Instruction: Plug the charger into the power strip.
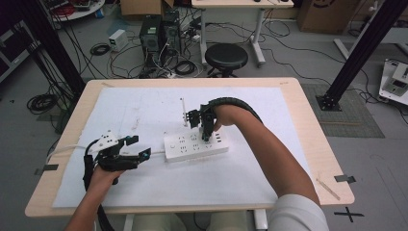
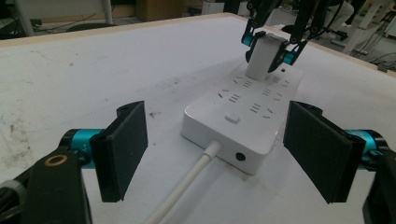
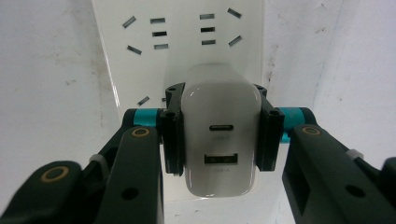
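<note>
White rounded charger [image 3: 219, 135], smooth plastic

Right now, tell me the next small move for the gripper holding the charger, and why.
Probably press straight down. The right gripper is clamped on the white USB charger, which stands upright on the power strip; whether it is fully seated is unclear. The left gripper, open around the strip's cord end, could steady it.

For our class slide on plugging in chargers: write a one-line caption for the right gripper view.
Right claw shut on a white charger, held above the white power strip.
</note>
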`<action>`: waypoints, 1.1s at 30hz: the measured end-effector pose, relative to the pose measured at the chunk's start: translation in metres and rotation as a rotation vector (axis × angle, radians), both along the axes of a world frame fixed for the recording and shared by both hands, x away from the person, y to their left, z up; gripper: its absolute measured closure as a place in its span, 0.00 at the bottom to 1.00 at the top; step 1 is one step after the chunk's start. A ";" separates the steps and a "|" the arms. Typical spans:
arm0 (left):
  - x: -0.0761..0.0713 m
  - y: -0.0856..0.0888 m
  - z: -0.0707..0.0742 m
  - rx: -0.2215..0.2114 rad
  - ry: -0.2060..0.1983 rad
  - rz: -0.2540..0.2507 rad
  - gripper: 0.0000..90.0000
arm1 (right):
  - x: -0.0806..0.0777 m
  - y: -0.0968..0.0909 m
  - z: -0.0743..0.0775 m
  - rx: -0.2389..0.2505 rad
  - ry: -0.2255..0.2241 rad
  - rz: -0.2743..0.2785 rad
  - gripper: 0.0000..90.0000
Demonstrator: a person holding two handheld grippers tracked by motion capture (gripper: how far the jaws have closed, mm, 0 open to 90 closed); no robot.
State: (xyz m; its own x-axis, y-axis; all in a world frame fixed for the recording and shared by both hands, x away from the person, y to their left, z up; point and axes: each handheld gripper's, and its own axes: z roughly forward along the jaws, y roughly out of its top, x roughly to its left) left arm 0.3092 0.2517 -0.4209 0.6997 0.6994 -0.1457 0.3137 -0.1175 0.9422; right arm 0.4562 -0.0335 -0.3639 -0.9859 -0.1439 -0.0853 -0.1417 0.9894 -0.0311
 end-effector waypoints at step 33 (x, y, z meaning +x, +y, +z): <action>-0.006 -0.002 0.004 0.000 -0.017 0.000 0.24 | -0.026 -0.107 0.040 0.526 -0.053 -0.475 0.25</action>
State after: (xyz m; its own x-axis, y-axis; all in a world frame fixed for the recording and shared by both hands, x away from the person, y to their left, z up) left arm 0.3033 0.2497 -0.4168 0.7019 0.6997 -0.1335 0.2976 -0.1178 0.9474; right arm 0.4307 -0.1406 -0.3236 -0.9243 0.3743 -0.0753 0.2975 0.8296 0.4725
